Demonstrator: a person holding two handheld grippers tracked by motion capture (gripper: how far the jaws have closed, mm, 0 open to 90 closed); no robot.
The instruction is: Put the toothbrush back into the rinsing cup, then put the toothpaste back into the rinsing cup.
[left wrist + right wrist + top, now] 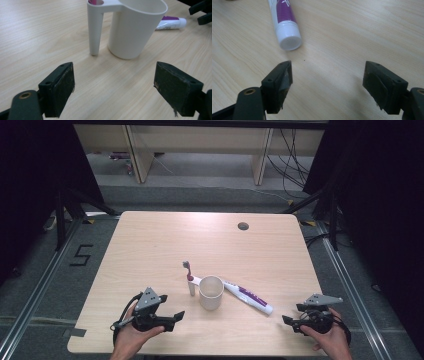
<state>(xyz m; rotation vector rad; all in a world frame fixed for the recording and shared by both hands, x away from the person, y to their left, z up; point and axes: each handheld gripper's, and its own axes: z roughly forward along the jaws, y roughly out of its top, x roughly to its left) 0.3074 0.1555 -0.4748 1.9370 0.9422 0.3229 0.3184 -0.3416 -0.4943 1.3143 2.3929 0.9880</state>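
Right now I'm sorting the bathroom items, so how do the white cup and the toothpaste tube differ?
The white cup stands upright with its mouth open upward; the toothpaste tube lies flat on the table, capped. The cup is plain white and wide; the tube is slim, white with purple print. The cup has a side holder carrying a toothbrush; the tube holds nothing. Both rest on the table, ungripped.

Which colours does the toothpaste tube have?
The toothpaste tube is white and purple, shown best in the right gripper view.
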